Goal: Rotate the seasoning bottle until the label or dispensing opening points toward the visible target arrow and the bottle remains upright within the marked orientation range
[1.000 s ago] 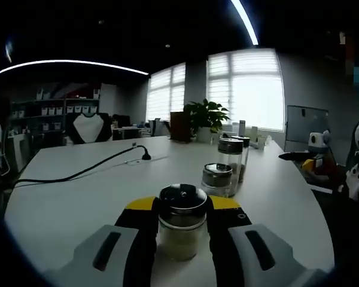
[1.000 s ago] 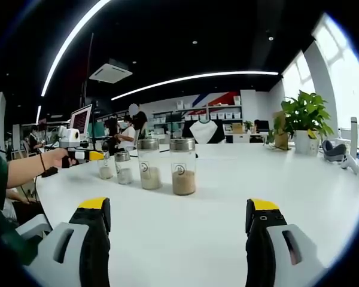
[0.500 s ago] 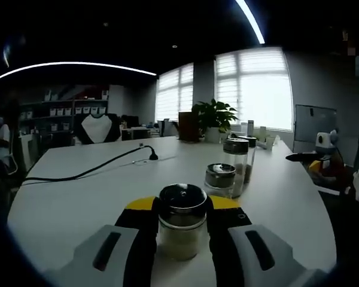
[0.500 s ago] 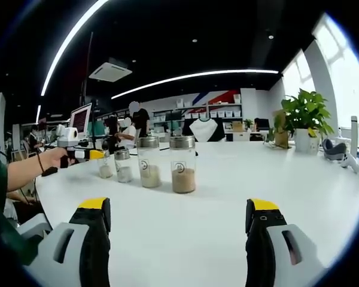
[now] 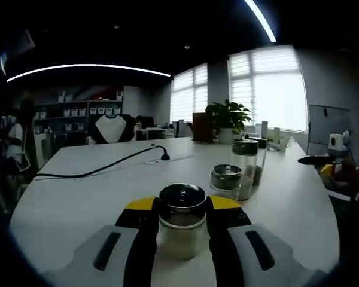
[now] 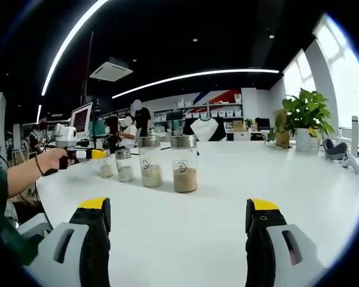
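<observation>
The seasoning bottle [image 5: 182,222] has a clear glass body holding pale, fine-grained powder, and a dark, glossy metal-looking cap that catches the ceiling lights. The left gripper [image 5: 180,230] pinching it looks like matt grey plastic, with black inner faces and yellow tips; the right gripper [image 6: 178,230], standing apart, has the same finish. The table [image 6: 227,197] is smooth, white and faintly sheeny, with soft reflections. Just beyond the held bottle, a short jar [image 5: 225,180] and a tall jar [image 5: 245,167] are clear glass with brushed silvery lids. Across the table's far left lies a matt black cable [image 5: 102,169], rubbery in look.
</observation>
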Tool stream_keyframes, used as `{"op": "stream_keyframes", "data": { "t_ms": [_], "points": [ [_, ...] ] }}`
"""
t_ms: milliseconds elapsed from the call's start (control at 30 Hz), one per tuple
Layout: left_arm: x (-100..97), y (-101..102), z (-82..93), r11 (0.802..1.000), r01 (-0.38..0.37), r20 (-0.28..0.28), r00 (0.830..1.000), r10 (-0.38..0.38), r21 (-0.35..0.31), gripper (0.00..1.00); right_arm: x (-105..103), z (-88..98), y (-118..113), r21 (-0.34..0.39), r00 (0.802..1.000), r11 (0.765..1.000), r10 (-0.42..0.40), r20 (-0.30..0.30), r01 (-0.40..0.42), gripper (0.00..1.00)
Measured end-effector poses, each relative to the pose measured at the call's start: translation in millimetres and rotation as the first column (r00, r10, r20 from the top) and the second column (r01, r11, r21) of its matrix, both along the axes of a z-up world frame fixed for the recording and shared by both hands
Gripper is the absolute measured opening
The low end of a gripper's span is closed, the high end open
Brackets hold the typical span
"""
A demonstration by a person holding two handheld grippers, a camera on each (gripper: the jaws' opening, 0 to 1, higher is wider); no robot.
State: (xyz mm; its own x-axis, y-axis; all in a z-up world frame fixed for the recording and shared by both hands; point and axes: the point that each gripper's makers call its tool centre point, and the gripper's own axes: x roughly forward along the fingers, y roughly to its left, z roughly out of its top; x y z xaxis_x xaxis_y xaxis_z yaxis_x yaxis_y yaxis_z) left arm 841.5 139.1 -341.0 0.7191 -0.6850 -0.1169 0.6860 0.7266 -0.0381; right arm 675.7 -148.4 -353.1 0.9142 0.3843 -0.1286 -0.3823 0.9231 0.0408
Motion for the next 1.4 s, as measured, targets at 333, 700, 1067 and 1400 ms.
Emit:
{"op": "stream_keyframes", "data": {
  "t_ms": [333, 700, 1067, 1400],
  "points": [
    [1.2, 1.7, 0.2, 0.997, -0.082, -0.004, 0.997, 0.082, 0.004, 0.33, -1.1, 1.2, -0.6, 0.000, 1.000, 1.000, -0.006, 0.001, 0.006, 0.96],
    [0.1, 1.0, 0.0, 0.982, -0.187, 0.002, 0.982, 0.187, 0.013, 0.33, -1.3, -2.9, 2.7, 0.007, 1.000, 1.000, 0.001, -0.010, -0.001, 0.96],
    [-1.3, 0.8, 0.0, 0.958, -0.288, -0.005, 0.958, 0.288, 0.013, 0.33, -2.6, -2.1, 2.3, 0.008, 1.000, 1.000, -0.002, -0.007, 0.002, 0.95],
    [-2.9, 0.9, 1.6, 0.939, -0.343, 0.005, 0.939, 0.343, 0.008, 0.33, -1.8, -7.6, 2.6, -0.004, 1.000, 1.000, 0.002, -0.027, -0.002, 0.95]
  ]
}}
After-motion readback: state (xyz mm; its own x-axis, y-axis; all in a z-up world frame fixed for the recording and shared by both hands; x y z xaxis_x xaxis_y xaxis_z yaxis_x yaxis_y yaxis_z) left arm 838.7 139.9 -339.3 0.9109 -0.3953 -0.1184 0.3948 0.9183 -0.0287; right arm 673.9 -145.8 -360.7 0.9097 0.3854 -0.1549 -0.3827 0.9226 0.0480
